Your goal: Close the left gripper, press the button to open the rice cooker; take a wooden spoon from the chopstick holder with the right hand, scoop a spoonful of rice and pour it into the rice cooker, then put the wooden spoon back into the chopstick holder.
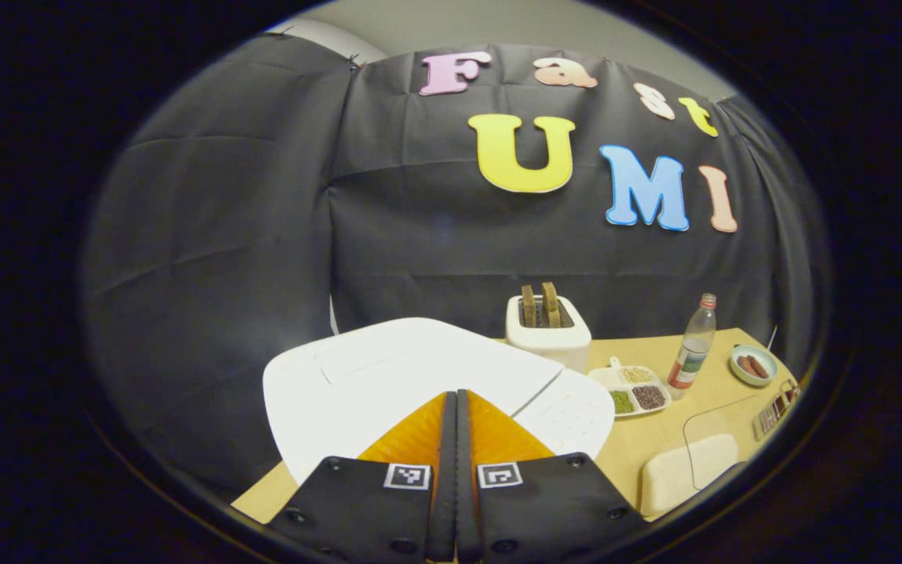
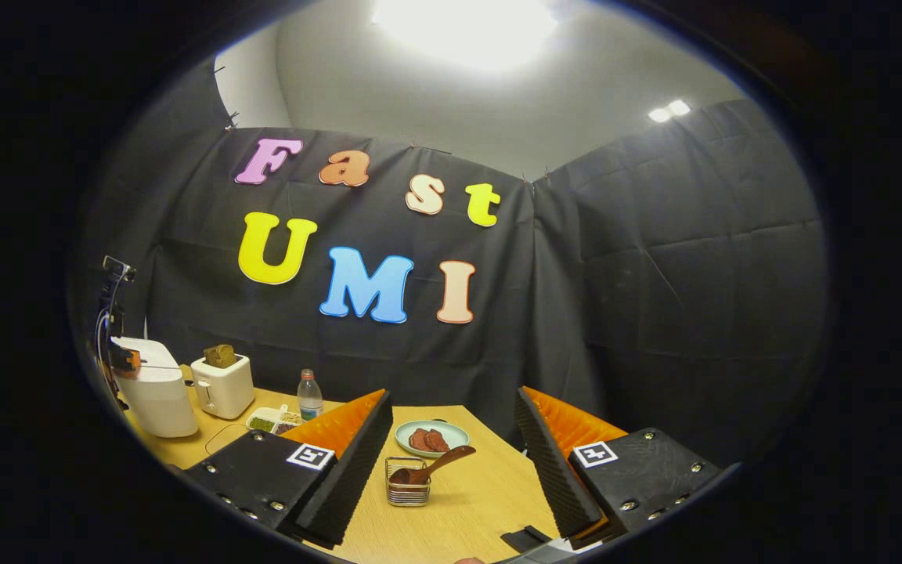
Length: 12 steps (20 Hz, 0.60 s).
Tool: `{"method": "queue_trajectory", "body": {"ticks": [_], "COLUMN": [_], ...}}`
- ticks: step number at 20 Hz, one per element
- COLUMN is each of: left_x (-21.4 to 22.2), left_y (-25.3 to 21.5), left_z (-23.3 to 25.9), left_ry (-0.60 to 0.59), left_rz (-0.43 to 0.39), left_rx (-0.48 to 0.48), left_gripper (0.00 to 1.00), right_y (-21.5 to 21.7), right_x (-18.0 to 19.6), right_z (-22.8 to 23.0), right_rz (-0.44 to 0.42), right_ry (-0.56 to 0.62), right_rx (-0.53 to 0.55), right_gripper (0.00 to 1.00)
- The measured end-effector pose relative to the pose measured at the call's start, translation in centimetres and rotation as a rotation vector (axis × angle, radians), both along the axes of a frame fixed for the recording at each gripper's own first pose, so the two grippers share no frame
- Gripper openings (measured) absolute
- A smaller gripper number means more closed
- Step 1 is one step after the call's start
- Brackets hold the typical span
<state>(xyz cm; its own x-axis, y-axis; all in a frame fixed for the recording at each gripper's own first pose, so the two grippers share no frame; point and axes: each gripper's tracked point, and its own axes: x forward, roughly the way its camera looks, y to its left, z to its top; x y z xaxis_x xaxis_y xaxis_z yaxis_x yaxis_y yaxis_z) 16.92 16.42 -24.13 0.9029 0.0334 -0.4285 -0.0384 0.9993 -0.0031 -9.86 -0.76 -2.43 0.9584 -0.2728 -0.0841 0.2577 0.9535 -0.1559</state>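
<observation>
The white rice cooker (image 1: 373,376) lies with its lid down right under my left gripper (image 1: 455,398), which is shut with nothing between its fingers; its tips sit over the lid, close to the control panel (image 1: 568,411). In the right gripper view the cooker (image 2: 155,392) stands at the far left, with the left gripper (image 2: 124,359) on top of it. A wire chopstick holder (image 2: 408,482) holds the wooden spoon (image 2: 437,462), handle leaning right. My right gripper (image 2: 452,395) is open, just short of the holder. The divided tray of grains (image 1: 633,389) sits right of the cooker.
A white toaster (image 1: 546,329) with bread stands behind the cooker. A plastic bottle (image 1: 694,345) and a green plate of sausages (image 1: 753,365) sit further right, the plate (image 2: 431,437) just behind the holder. A white pad (image 1: 686,470) lies near the table's front edge.
</observation>
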Motion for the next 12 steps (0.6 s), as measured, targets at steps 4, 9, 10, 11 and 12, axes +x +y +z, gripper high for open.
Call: {"method": "queue_trajectory", "body": {"ticks": [4, 9, 10, 11, 12], "left_x": [0.6, 0.9, 0.7, 0.1, -0.6], "left_y": [1.5, 3.7, 4.0, 3.5, 3.2], "left_z": [5.1, 9.7, 10.9, 11.9, 12.4], "left_ry": [-0.107, -0.177, -0.197, -0.206, -0.214], "left_rz": [0.028, 0.078, 0.083, 0.081, 0.084], "left_rx": [0.046, 0.093, 0.108, 0.105, 0.100], "left_gripper": [0.08, 0.08, 0.08, 0.09, 0.09], "right_y": [-1.6, -3.1, -3.3, -3.6, -3.8], "right_x": [0.1, 0.8, 1.0, 1.3, 1.6], "right_z": [-0.1, -0.4, -0.5, -0.7, -0.8], "right_rz": [-0.009, 0.013, 0.021, 0.029, 0.039], "right_ry": [-0.007, -0.004, -0.003, -0.001, 0.002], "right_rx": [0.016, 0.029, 0.026, 0.026, 0.030], "right_gripper": [0.95, 0.95, 0.95, 0.95, 0.95]}}
